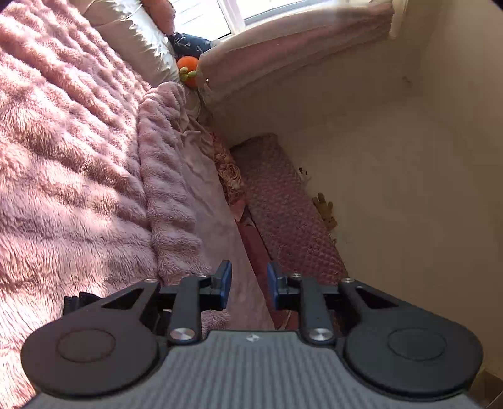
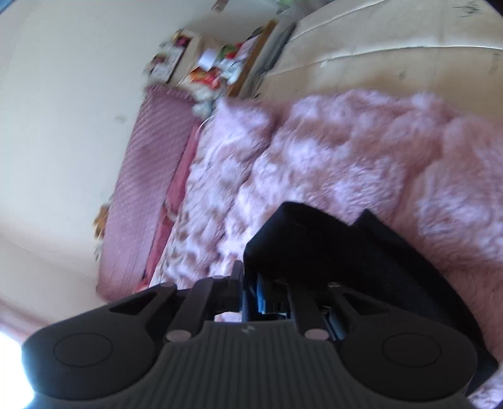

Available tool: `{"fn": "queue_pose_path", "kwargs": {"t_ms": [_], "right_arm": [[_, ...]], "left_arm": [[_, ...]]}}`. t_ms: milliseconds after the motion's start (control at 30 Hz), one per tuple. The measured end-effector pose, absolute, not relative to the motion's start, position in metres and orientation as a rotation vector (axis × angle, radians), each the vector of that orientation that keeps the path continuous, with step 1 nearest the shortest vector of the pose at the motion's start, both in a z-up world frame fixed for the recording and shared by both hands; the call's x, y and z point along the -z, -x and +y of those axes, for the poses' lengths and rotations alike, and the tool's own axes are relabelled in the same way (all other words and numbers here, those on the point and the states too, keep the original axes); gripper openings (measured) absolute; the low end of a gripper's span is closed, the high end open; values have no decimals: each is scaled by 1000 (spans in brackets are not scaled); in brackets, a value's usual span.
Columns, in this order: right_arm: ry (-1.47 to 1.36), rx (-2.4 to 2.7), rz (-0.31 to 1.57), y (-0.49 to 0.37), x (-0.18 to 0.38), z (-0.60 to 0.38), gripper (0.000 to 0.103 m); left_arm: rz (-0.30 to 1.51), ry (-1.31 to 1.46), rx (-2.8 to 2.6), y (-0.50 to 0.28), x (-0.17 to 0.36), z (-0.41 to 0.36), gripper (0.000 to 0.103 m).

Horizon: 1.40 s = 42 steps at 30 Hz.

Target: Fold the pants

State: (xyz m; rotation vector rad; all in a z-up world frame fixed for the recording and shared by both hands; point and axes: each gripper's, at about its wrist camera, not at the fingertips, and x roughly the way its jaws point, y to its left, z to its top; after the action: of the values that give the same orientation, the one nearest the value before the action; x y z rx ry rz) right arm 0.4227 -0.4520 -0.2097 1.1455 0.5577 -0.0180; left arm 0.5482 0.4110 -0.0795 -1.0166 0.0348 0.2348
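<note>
The place was a bedroom in a home. A bed with a pink fluffy blanket filled most of both views, and a pillow lay at its head under a sunny window. An orange plush toy sat beside the pillow. A quilted pink pad ran along the cream wall. A cluttered shelf stood at the far end, though it was blurred.

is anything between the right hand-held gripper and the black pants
Nothing visible does: the black pants lie on the pink fluffy blanket directly at the right hand-held gripper, with dark cloth at its fingertips. Blur hides whether it is clamped.
</note>
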Motion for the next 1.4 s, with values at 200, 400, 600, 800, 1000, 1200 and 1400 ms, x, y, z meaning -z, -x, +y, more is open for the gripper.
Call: {"fn": "queue_pose_path", "kwargs": {"t_ms": [200, 400, 600, 800, 1000, 1200, 1400], "right_arm": [[-912, -143, 640, -398, 178, -427, 67], [-903, -61, 711, -353, 145, -436, 71], [-271, -104, 642, -371, 88, -338, 58], [472, -377, 623, -407, 128, -137, 56], [756, -444, 705, -442, 198, -46, 25], [854, -409, 775, -480, 225, -36, 7], [861, -409, 756, -507, 216, -36, 0]], "left_arm": [[236, 611, -127, -526, 48, 382, 44], [547, 37, -188, -458, 77, 277, 46], [631, -98, -141, -369, 119, 148, 48], [763, -95, -72, -333, 175, 106, 48], [811, -33, -1, -324, 202, 112, 47], [819, -32, 7, -328, 208, 109, 47], [842, 19, -12, -331, 209, 124, 47]]}}
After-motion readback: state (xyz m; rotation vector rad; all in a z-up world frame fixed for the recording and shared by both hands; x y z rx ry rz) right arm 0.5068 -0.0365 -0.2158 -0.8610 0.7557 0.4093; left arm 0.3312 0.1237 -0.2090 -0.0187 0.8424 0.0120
